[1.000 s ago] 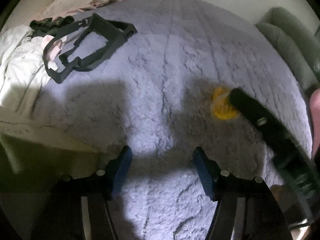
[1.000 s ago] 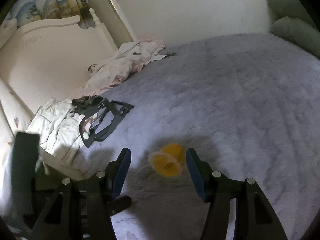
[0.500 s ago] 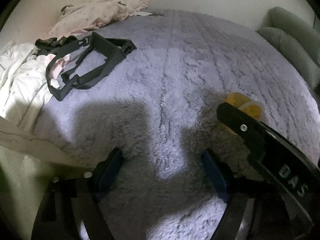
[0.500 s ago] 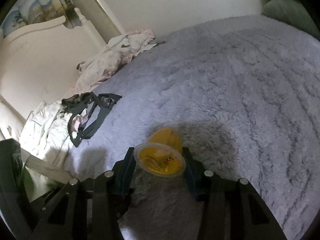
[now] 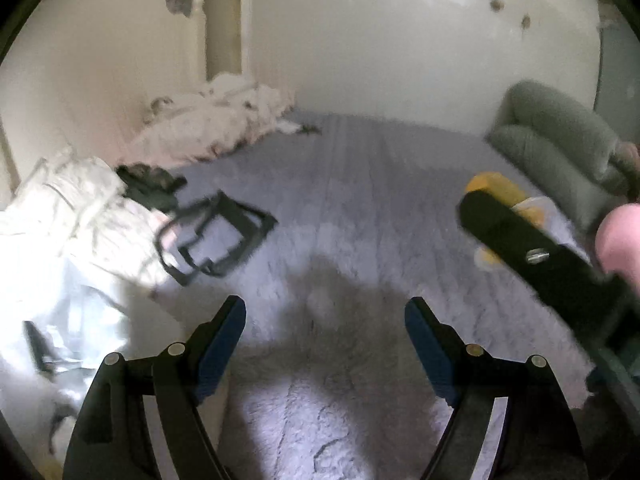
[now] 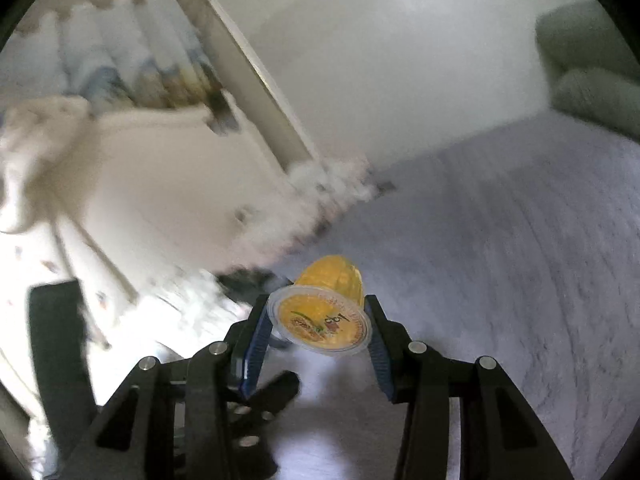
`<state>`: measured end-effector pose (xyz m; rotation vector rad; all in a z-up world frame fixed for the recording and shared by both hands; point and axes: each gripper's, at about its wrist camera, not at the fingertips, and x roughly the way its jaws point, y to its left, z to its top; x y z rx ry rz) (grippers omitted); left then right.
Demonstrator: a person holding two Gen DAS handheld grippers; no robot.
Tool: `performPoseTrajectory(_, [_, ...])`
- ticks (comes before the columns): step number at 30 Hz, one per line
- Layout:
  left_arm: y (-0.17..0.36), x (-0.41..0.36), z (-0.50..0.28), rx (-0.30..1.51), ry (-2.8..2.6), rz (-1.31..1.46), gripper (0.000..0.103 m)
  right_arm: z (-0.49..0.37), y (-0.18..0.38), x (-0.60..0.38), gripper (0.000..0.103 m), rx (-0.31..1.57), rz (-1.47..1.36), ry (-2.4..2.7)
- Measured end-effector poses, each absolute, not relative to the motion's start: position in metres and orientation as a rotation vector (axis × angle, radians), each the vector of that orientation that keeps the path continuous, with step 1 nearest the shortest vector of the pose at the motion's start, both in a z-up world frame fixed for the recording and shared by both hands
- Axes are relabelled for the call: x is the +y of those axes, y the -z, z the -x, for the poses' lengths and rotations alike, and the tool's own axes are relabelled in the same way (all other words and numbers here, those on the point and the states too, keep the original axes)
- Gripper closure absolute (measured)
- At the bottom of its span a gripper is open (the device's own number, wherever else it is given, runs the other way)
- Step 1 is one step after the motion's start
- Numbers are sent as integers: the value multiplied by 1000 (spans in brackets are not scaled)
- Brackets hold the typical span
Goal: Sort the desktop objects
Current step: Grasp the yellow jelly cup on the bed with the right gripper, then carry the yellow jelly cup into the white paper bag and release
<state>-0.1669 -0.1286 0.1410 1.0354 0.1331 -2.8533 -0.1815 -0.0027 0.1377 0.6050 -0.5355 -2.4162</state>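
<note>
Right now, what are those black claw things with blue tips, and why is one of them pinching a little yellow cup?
Those claws are grabbing tools. A person holds one in each hand, and each has a small round-eyed camera that looks out along its two fingers, so each picture shows its own claw at the bottom.

In the right tool's picture, the right gripper squeezes a yellow jelly cup between its blue pads, lifted above the fuzzy grey blanket.

In the left tool's picture, the left gripper is wide open and holds nothing. At the right edge you see the other tool from the side, with the same cup and a bit of the person's hand.

On the blanket lie black straps and pale clothes, with green cushions at the back.
</note>
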Motion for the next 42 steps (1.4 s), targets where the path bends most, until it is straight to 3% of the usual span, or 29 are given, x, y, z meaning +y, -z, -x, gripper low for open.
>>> performPoseTrajectory(7, [-201,-164,109,26,2676,-808,15,139,-188,-13,60,-515,-429,2314])
performPoseTrajectory(14, [-212,-225,76,78,2499,-814,14,123,-193,-66,60,-479,-495,2055])
performPoseTrajectory(20, [-194,-268,68,51,2323,-907,14,105,-181,-117,60,-414,-613,1844])
performPoseTrajectory(31, [-138,-317,75,75,2094,-1253,14,82,-148,-181,60,-34,-669,2057])
performPoseTrajectory(36, [-125,-330,74,89,1986,-1301,14,84,-125,-202,60,47,-739,2039])
performPoseTrajectory(42, [-127,-323,77,46,2014,-1303,14,76,-113,-214,53,175,-687,2124])
